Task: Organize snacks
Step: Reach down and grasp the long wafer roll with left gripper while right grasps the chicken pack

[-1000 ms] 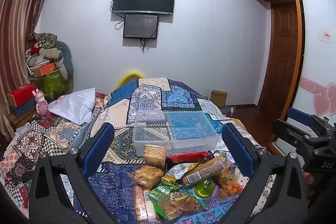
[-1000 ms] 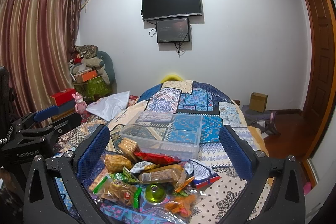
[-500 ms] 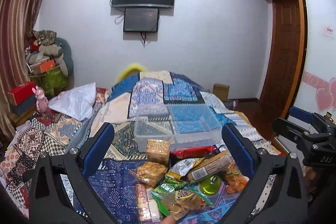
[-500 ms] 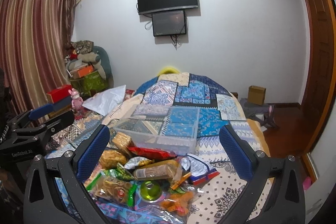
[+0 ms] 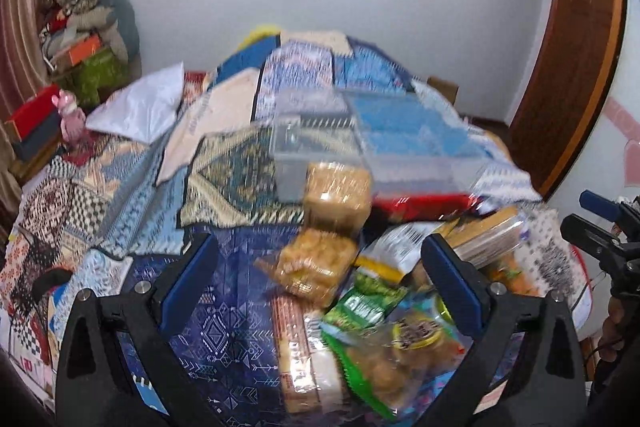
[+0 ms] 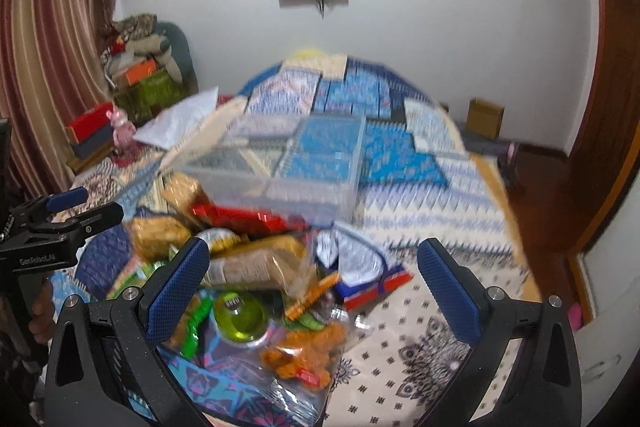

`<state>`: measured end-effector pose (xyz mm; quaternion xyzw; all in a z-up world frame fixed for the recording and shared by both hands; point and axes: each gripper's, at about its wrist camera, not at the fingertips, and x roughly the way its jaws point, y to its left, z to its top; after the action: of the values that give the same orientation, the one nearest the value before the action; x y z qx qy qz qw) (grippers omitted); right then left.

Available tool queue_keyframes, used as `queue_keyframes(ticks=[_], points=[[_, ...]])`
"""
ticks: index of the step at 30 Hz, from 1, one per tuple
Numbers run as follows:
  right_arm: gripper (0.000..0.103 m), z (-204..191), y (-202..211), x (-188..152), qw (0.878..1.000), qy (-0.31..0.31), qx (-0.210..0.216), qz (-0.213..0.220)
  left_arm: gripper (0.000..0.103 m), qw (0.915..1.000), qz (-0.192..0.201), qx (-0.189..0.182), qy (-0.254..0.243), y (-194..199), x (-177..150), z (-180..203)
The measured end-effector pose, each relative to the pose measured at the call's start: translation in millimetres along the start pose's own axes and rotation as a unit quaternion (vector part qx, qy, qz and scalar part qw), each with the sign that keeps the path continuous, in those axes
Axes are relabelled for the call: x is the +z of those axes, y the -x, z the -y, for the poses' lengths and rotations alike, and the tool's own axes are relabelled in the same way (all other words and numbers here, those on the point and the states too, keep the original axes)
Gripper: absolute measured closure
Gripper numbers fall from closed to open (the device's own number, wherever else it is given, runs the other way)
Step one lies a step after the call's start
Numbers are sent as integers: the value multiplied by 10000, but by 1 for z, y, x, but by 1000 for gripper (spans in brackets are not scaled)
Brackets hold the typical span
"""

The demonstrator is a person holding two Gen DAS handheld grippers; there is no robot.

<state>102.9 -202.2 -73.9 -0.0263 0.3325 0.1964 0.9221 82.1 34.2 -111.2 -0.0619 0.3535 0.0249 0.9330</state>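
The left tool (image 5: 320,259) hung with its blue pads spread wide, gripping nothing, above a heap of snacks (image 5: 360,291) on the bed (image 5: 120,187). The right tool (image 6: 312,263) was spread just as wide and also empty, over the same heap (image 6: 248,287). The snacks lay on a patterned quilt, touching and overlapping one another. In the left view a square pack of golden crackers (image 5: 338,193) stood at 12 o'clock of the heap, touching the near wall of a clear plastic bin (image 5: 360,147), which sat on the quilt just beyond the snacks. A red wrapper (image 5: 420,205) lay along the bin's near wall at about 2 o'clock from the crackers. A green packet (image 5: 360,303) and a long biscuit sleeve (image 5: 296,347) lay nearest the left tool. In the right view a green-capped cup (image 6: 240,315) sat between the pads, with an orange snack bag (image 6: 304,351) at its 4 o'clock. Both views were blurred
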Motion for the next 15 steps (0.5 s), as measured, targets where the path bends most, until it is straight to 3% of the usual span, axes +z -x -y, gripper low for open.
queue_keyframes(ticks=[2, 8, 15], points=[[0, 5, -9, -7, 9996, -132, 117, -239, 0, 9999, -139, 34, 51, -9, -4, -6], [0, 15, -25, -28, 9960, -351, 274, -776, 14, 9981, -559, 125, 215, -20, -22, -29], [12, 12, -32, -47, 9924, -345, 337, -1134, 15, 9949, -955, 56, 313, -20, -49, -44]])
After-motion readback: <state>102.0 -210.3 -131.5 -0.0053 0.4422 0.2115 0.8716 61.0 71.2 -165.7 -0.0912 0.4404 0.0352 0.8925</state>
